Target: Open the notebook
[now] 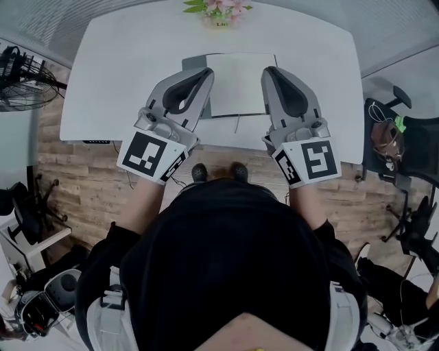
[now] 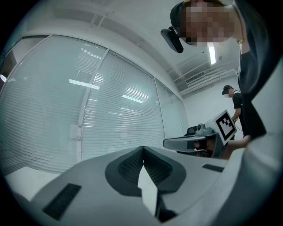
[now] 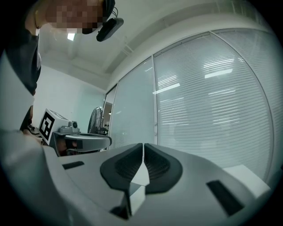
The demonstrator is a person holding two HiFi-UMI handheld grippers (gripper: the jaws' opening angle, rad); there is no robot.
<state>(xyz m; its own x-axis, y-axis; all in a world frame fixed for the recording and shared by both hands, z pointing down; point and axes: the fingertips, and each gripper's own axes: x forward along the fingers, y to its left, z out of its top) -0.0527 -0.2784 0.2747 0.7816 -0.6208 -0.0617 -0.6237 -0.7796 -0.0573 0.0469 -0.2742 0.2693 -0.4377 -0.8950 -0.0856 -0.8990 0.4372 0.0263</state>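
No words or numbers come through clearly anywhere. The left marker cube (image 1: pixel 152 156), on the left gripper (image 1: pixel 205 73), carries only a black-and-white square pattern, blocks rather than letters. It's the same with the right marker cube (image 1: pixel 312 162) on the right gripper (image 1: pixel 269 71). The flower pot (image 1: pixel 218 21) at the top of the head view bears a small label, too tiny to read.

white notebook (image 1: pixel 240 82) on a white table (image 1: pixel 116 82), pink flowers (image 1: pixel 221 8), brown wood-grain floor (image 1: pixel 103 185).
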